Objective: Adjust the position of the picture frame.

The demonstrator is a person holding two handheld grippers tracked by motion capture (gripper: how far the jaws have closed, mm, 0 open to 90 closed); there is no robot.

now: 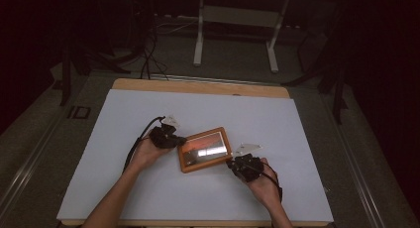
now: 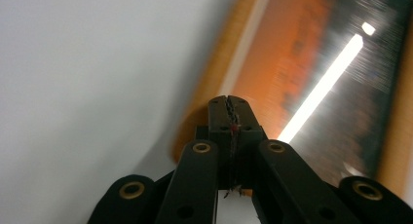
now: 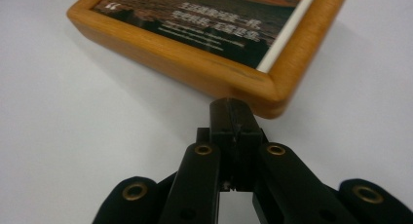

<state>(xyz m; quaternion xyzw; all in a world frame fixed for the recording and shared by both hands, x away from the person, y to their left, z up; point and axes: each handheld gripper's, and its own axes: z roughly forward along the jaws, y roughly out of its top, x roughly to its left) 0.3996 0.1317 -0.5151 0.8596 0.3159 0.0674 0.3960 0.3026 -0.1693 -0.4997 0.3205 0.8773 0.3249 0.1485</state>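
A wooden picture frame (image 1: 204, 149) is being flanked on the white table (image 1: 124, 119) by 2 grippers. The left gripper (image 1: 179, 141) and right gripper (image 1: 231, 163) are being kept closed, empty, at opposite corners.

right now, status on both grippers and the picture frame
Left gripper shut, tip at picture frame's left edge. Right gripper shut, at its near right corner. Frame flat on white table.

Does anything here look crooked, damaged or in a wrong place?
The wooden picture frame lies flat but turned askew to the table edges. No damage shows. Both shut grippers, left and right, sit at opposite corners.
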